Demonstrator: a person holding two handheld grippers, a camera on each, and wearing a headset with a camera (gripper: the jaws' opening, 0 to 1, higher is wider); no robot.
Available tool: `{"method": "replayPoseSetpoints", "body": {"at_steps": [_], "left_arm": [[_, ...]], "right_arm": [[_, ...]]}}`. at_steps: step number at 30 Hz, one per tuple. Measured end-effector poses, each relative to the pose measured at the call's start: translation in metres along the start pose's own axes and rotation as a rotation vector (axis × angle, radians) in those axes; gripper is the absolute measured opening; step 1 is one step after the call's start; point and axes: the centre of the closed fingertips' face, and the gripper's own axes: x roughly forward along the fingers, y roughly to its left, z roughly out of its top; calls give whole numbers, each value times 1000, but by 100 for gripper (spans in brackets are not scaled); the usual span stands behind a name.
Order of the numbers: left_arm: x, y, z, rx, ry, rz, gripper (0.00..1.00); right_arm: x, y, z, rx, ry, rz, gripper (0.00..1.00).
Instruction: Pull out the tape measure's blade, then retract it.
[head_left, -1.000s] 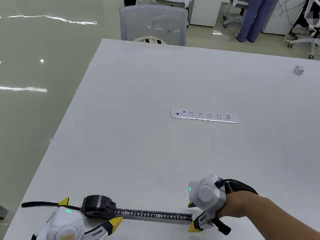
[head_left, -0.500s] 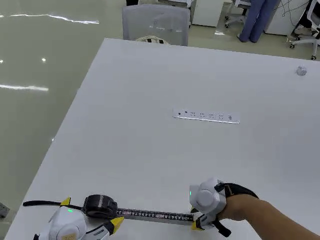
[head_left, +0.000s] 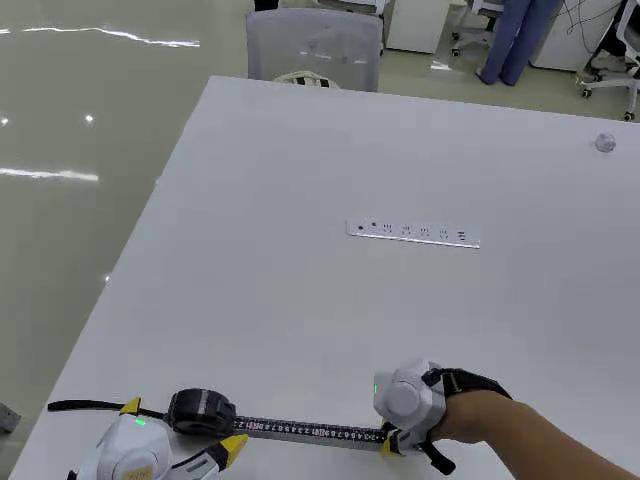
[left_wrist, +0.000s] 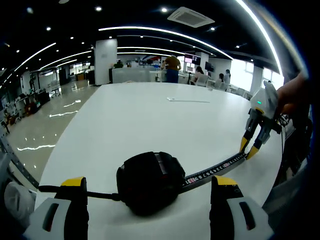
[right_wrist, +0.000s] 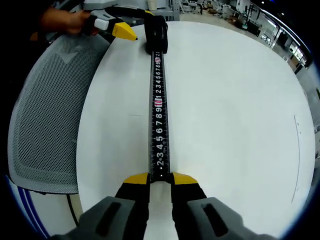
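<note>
The right gripper (head_left: 386, 446) is clamped shut on the free end of the blade (head_left: 310, 432), and its yellow-tipped jaws pinch the strip from both sides, as seen in the right gripper view (right_wrist: 161, 178). The left gripper (head_left: 180, 426) stands wide open. Its two jaws straddle the tape measure's case (head_left: 200, 410) with a clear gap on each side in the left gripper view (left_wrist: 150, 182), gripping nothing.

The case (left_wrist: 150, 181) is a rounded, black block with a matt, rubbery look. A thin black strap (left_wrist: 85, 190) trails from it toward one jaw. The blade (right_wrist: 159, 110) is a narrow dark strip printed with pale numerals and one red-marked figure. It is drawn out straight and lies flat on the desk (head_left: 300, 200) between the case (right_wrist: 156, 31) and the right gripper.

The desk is white, smooth and faintly glossy. The tape measure lies along its near edge, with the case close to the near left corner. A slim white socket strip (head_left: 412, 233) sits near the middle of the top. A grey mesh chair (head_left: 312, 45) stands at the far edge.
</note>
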Motion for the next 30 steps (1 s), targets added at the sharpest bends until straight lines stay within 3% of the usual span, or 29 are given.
{"method": "replayPoseSetpoints", "body": {"at_steps": [15, 26, 27, 30], "left_arm": [[6, 0, -3, -43, 19, 26, 94], [12, 1, -3, -47, 25, 51, 86], [17, 5, -8, -83, 34, 83, 85], [20, 5, -5, -100, 24, 92, 83]], "right_arm": [[0, -2, -1, 49, 91, -20, 15], [1, -3, -1, 48, 107, -24, 15], [1, -3, -2, 63, 128, -28, 15], [2, -4, -3, 68, 126, -34, 15]]}}
